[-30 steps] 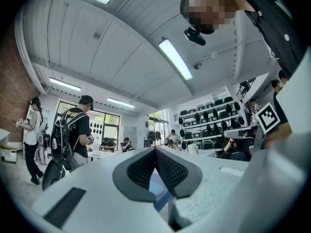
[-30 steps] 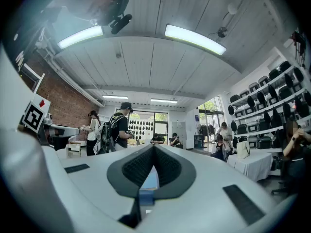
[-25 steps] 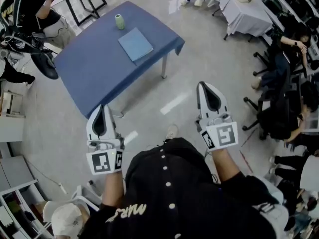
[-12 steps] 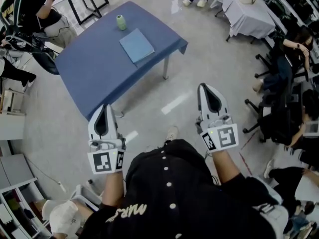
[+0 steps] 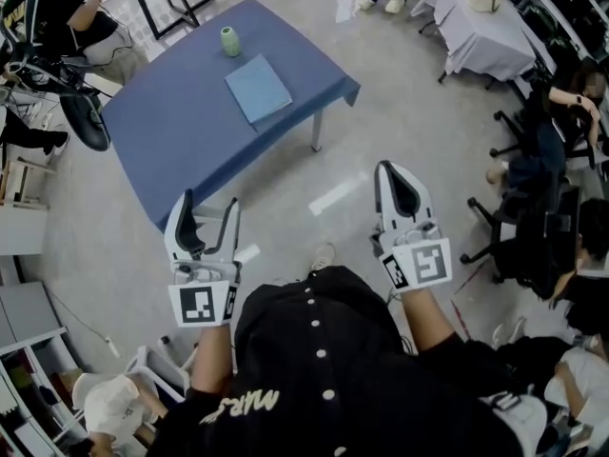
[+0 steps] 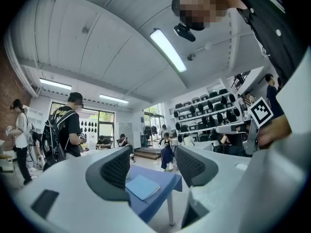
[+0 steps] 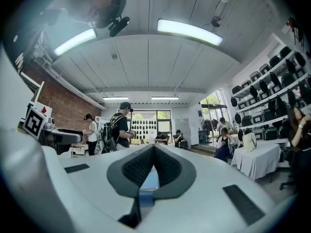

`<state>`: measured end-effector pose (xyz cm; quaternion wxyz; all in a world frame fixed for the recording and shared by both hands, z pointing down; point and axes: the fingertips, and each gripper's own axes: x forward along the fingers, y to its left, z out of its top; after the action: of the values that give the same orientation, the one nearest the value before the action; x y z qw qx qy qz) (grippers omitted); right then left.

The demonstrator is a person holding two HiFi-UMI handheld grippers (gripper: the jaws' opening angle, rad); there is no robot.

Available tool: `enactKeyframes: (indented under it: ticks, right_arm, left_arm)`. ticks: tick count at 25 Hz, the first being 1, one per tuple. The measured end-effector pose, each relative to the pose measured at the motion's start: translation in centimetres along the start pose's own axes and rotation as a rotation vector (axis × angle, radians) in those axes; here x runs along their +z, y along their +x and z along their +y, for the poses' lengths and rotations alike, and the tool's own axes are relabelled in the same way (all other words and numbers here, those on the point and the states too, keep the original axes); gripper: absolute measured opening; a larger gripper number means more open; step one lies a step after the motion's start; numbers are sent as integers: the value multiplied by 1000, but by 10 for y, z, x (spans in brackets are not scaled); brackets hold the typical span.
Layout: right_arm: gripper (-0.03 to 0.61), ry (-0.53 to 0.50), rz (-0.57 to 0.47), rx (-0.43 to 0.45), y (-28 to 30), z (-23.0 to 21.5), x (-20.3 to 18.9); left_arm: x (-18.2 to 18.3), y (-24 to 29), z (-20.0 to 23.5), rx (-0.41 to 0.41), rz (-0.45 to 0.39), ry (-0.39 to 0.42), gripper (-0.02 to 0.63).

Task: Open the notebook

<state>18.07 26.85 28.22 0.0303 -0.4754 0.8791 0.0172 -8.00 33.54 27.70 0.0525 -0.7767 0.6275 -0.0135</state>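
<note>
1. Notebook [image 5: 258, 88]: lies flat and shut on the blue-draped desk [image 5: 181, 141], toward its far right corner, cover up. Shares the cloth only with a small green container [image 5: 229, 41] farther back (near it, not touching).
2. Well apart from both grippers right now. Open floor in between, so nothing started on the cover yet.
3. Looks thin, light and soft-covered. Probably flexes if pinched mid-page, and likely skates on the cloth if nudged sideways instead of lifted.
4. Best hold, by the look of it: the free edge of the cover, away from the spine (cannot tell from here which side that is). Slip one jaw under that edge and peel upward. Might want the other gripper pressing the block of pages down so the whole thing does not come up.
5. Left gripper [image 5: 210, 201]: has just been opening, jaws now spread wide. Nothing between the pads, only the distant desk and notebook framed in the gap.
6. Right gripper [image 5: 390, 168]: jaws clenched, tips meeting, holding nothing.
7. Both pointing level, out in front of the body and toward the desk.
</note>
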Motion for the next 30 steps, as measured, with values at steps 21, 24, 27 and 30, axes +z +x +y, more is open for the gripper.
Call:
enactKeyframes:
  ticks: [21,24,27,30]
  right_arm:
    - [2,2,30,10,136,-59,-31]
    - [2,-10,24,-23,174,-62,-26]
    - [2,-12,19,-54,207,-65,-22]
    - [2,-19,29,-70,241,-62,-23]
  left_arm:
    - [-43,140,40,-86,66,113,288]
    - [-48,170,66,-117,74,110,290]
    - [-49,196,89,-143,71,106,290]
    - [-54,221,115,-170,83,110,290]
